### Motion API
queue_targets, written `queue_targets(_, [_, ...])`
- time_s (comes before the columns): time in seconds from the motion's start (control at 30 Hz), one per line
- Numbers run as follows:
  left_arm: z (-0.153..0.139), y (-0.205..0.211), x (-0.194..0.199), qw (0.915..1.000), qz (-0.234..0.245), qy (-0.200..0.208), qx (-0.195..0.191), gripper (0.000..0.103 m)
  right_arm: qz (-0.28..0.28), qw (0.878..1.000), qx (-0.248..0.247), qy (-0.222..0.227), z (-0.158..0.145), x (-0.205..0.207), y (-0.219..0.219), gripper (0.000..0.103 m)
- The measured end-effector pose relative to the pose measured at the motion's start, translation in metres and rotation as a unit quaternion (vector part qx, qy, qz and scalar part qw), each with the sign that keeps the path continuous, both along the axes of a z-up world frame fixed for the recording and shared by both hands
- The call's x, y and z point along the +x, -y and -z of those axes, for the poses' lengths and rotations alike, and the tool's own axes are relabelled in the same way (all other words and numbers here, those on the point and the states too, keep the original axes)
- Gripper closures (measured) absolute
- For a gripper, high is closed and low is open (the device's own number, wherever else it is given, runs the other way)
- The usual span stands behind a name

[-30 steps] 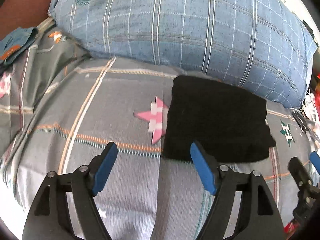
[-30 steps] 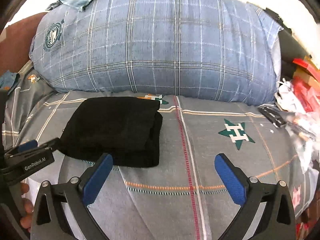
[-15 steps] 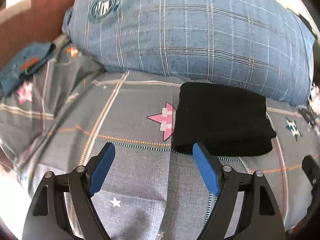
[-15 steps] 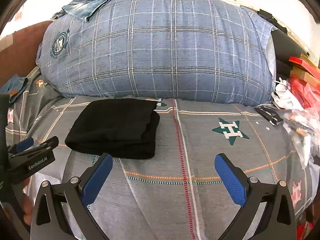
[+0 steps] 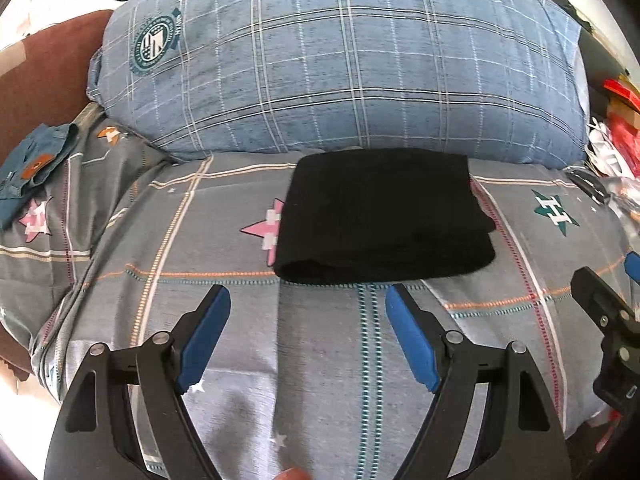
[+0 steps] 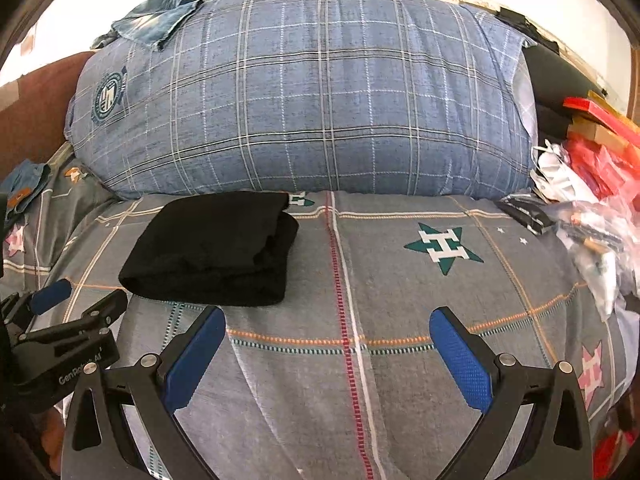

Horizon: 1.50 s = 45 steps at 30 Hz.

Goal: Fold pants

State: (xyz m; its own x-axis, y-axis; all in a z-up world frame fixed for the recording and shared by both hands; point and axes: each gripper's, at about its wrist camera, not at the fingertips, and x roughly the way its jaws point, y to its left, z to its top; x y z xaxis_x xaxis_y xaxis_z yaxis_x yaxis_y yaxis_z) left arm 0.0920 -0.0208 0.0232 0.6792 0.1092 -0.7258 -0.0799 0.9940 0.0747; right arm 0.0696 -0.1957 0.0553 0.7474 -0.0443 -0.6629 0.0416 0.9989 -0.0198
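Bed (image 5: 328, 364) covered in a grey sheet with thin checked lines and star prints. Nothing that holds other things shows except the bed itself, which carries all the items below.

Pants (image 5: 380, 216) (image 6: 216, 250): black, folded into a compact thick rectangle, lying flat on the sheet just in front of a big blue plaid pillow (image 5: 340, 60) (image 6: 304, 92). Layered fold edges show on the bundle's right side in the right wrist view; the near edge is a rounded fold. Its left edge covers part of a pink star print (image 5: 266, 228). Fabric is too dark to make out seams or waistband.

Left gripper (image 5: 306, 300): jaws spread wide, empty, hanging just short of the pants' near edge, not touching them. Right gripper (image 6: 328, 316): jaws spread wide, empty, over bare sheet to the right of the pants, near a green star print (image 6: 444, 246).

Denim cloth (image 5: 32, 164) lies at the far left of the bed; another denim piece (image 6: 156, 20) rests on top of the pillow. Red packages and plastic bags (image 6: 592, 184) crowd the right edge.
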Motion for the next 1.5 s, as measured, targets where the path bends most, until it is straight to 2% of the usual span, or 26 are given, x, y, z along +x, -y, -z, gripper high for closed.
queue_targets(1.1, [-0.003,0.037,-0.003,0.9979,0.049,-0.01,-0.041,0.022,0.03,0.999,-0.011,-0.011,0.006,-0.011,0.034,0.0])
queue_targets(1.5, [-0.002,0.044,-0.003,0.9974,0.057,-0.016,-0.042,0.022,0.037,0.999,-0.007,-0.019,0.01,-0.009,0.042,0.0])
